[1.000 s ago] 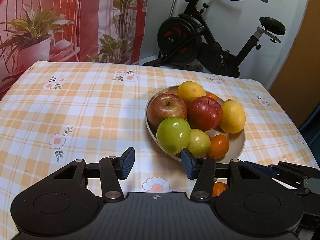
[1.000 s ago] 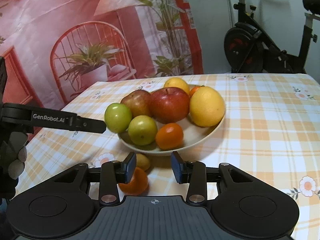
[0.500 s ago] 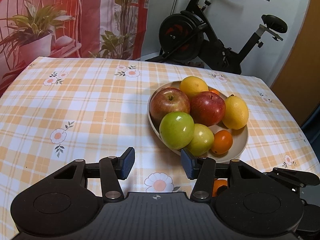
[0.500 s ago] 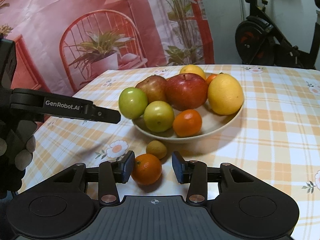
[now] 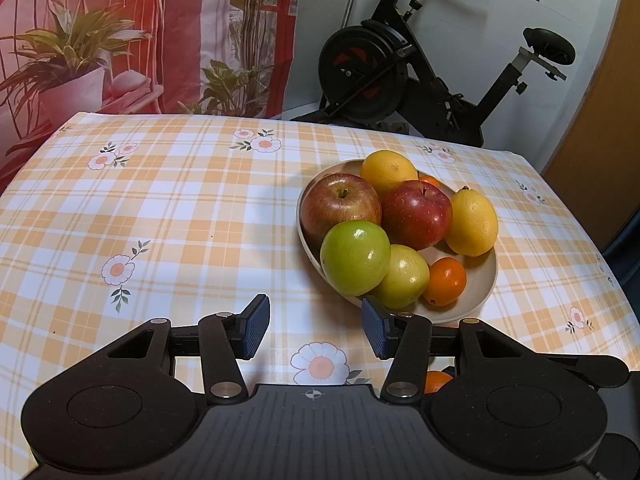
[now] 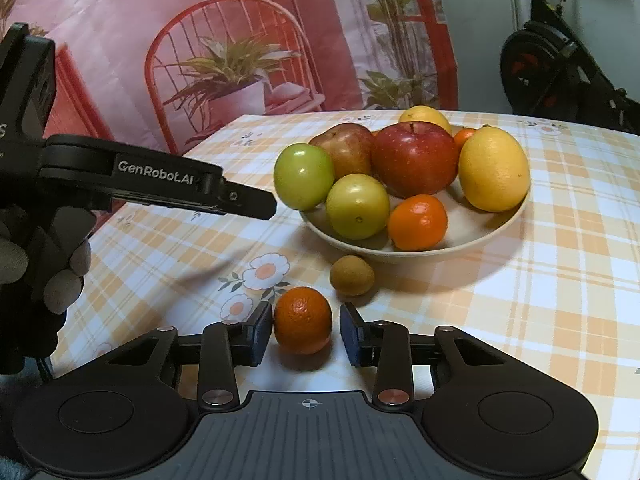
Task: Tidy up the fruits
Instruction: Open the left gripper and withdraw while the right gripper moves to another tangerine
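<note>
Two fruits off the bowl [image 6: 472, 236]: a loose mandarin [image 6: 302, 319] nearest, a small brown fruit [image 6: 351, 275] between it and the rim.
Right gripper [image 6: 306, 334]: jaws closing around the loose mandarin; left pad about touching its skin, right pad a sliver clear.
Left gripper [image 5: 316, 326]: part open, empty, hovering over the tablecloth [image 5: 180, 216] just short of the bowl.
Gloved hand [image 6: 44, 264]: held the left gripper, left of the bowl.
Bowl front: orange mandarin [image 6: 417, 222], two green apples.
Bowl back: two red apples, lemon [image 6: 494, 169], yellow citrus behind.
</note>
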The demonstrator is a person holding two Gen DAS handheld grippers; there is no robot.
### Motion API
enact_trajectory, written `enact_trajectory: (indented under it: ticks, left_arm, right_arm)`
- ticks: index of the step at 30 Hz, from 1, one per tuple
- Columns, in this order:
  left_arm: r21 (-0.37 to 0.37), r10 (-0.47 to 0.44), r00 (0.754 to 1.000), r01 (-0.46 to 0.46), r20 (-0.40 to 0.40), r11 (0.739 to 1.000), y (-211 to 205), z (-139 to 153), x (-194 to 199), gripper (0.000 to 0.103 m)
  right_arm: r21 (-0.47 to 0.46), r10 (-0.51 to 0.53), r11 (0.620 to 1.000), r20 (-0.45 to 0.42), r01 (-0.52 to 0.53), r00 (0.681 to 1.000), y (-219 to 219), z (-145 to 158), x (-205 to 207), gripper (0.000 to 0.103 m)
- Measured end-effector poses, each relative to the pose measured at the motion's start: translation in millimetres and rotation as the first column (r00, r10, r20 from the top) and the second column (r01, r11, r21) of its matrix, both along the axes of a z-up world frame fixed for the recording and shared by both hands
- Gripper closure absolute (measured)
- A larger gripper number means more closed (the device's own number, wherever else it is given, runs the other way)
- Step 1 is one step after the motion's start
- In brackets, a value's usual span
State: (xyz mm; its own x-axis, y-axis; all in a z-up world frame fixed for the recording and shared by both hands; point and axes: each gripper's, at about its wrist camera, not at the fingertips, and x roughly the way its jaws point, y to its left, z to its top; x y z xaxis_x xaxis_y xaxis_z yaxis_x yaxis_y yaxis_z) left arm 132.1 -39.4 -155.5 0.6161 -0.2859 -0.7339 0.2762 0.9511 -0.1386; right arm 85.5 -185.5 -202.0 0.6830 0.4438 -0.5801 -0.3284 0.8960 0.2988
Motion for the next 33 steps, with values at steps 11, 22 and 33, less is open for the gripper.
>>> enact_trajectory:
  ticks: [11, 22, 33]
  left_arm:
    - [0.000, -0.016, 1.000, 0.016, -0.008, 1.000, -5.0, -1.2, -2.8, 0.050]
    - [0.009, -0.057, 0.998, 0.057, -0.020, 0.998, -19.2, -4.5, -7.5, 0.050]
    - [0.016, -0.071, 0.997, 0.071, -0.027, 0.997, -24.5, -6.6, -8.7, 0.050]
  right_arm:
    - [0.008, -0.049, 0.999, 0.024, 0.049, 0.999, -16.1, 2.1, -5.9, 0.073]
    - [0.013, -0.189, 0.982, 0.035, 0.189, 0.981, -56.8, -3.0, -10.0, 0.073]
    - [0.002, -0.209, 0.978, 0.052, 0.210, 0.976, -59.2, -3.3, -9.5, 0.073]
